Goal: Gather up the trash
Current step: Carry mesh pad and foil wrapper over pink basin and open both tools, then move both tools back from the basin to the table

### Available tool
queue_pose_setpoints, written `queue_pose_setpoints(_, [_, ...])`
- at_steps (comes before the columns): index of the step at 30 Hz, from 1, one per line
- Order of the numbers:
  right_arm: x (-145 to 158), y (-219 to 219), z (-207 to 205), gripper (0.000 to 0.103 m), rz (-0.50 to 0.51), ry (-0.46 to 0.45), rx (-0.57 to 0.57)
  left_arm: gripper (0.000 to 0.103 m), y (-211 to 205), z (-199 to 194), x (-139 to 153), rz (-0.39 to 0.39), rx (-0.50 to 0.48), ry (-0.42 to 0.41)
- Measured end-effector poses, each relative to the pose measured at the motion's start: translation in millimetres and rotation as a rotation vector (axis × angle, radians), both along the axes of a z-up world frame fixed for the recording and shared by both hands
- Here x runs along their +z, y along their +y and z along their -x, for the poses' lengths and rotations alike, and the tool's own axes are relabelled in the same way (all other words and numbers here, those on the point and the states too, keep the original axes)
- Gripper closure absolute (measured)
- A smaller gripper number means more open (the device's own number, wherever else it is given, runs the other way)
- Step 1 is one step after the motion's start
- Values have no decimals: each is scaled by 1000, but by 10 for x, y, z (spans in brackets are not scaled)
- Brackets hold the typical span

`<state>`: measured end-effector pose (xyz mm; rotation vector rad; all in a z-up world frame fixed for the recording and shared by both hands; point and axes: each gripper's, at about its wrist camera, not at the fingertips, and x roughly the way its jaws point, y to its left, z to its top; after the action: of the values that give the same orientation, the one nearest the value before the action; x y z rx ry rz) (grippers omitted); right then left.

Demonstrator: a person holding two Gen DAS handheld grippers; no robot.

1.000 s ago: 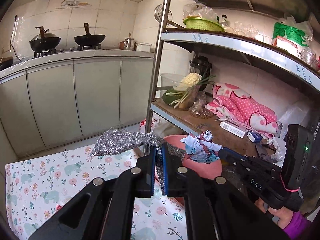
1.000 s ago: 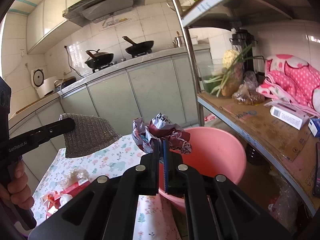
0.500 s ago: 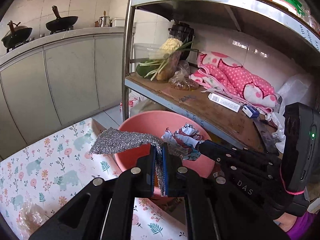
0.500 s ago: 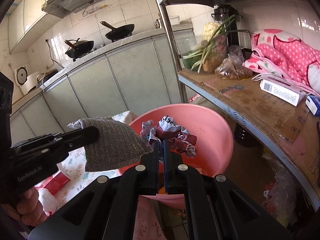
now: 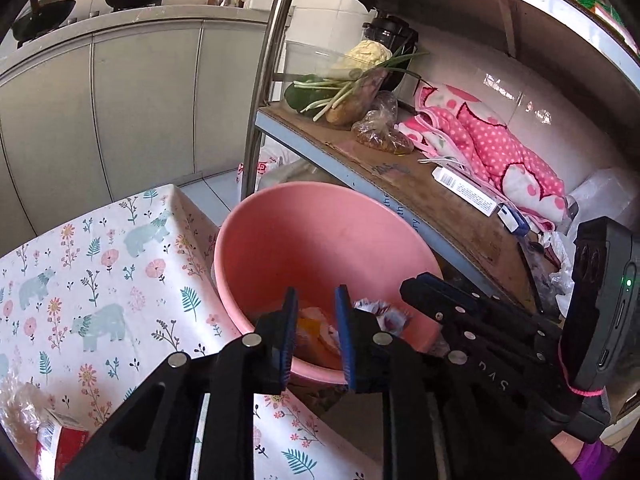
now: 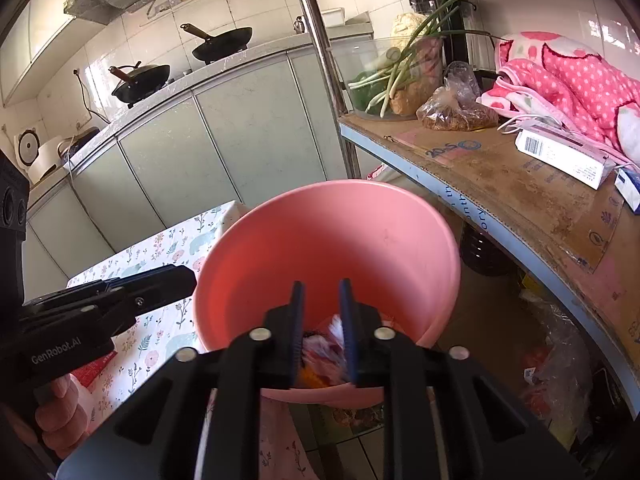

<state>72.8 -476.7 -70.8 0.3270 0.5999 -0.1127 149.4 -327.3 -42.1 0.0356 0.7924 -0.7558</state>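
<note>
A pink basin (image 5: 320,232) stands between the table's edge and the metal shelf, also in the right wrist view as the pink basin (image 6: 360,232). My left gripper (image 5: 315,300) hangs over its near rim with jaws opening and nothing between them. My right gripper (image 6: 321,292) is over the same rim, jaws also opening and empty. Crumpled printed paper (image 5: 380,314) lies at the basin's bottom among orange scraps; it looks blurred as the paper (image 6: 332,340). The silver scouring cloth is out of sight. Each view shows the other tool: right gripper (image 5: 420,290), left gripper (image 6: 176,280).
The floral tablecloth (image 5: 100,260) covers the table left of the basin, with a red box (image 5: 60,440) near its front corner. A metal shelf (image 6: 500,184) on the right holds vegetables, a bag, a pink blanket and a white carton. Grey cabinets stand behind.
Both grippers sank toward the basin and their jaws parted. The silver cloth left the left gripper and the crumpled paper left the right one, dropping into the basin.
</note>
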Motion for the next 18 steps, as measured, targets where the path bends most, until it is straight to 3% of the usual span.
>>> queue_pose_setpoints(4, [49, 50, 16, 73, 11, -9, 9, 84, 59, 38, 61, 14, -2, -14])
queue_pose_setpoints(16, [363, 298, 197, 69, 35, -81, 48, 83, 354, 276, 363, 71, 21, -62])
queue_pose_setpoints(18, [433, 376, 235, 62, 41, -96, 64, 82, 441, 334, 438, 88, 30, -77])
